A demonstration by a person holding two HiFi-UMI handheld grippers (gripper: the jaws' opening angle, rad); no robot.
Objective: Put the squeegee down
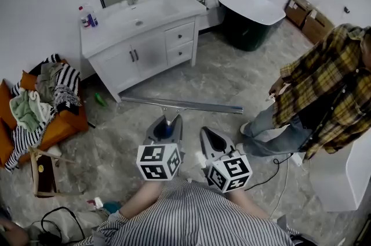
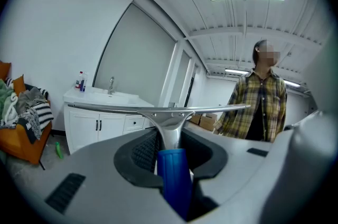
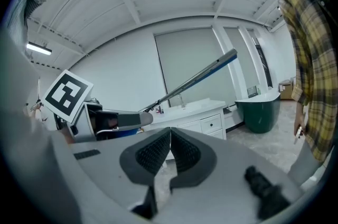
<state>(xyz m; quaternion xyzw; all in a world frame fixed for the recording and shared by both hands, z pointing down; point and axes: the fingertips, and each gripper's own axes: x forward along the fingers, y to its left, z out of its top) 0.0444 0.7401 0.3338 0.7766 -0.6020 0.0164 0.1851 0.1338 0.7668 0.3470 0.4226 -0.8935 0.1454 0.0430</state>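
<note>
Squeegee (image 1: pixel 185 105) held in left gripper (image 1: pixel 165 122), off the floor.
Jaws clamp its blue handle, blade crosswise toward the vanity (image 1: pixel 145 47). Right gripper (image 3: pixel 170 136) just beside it, jaws closed on nothing.

The squeegee (image 1: pixel 182 104) sits crosswise in the left claw (image 1: pixel 166 124); beyond stands the bench (image 1: pixel 152 52), a tub (image 1: pixel 250 21) to its right, a person (image 1: pixel 324 94) nearer right.

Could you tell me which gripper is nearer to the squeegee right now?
Left. The left gripper has its jaws closed on the squeegee, gripping it by the handle. The right gripper sits beside the left one, jaws together and empty, not touching the squeegee.
</note>
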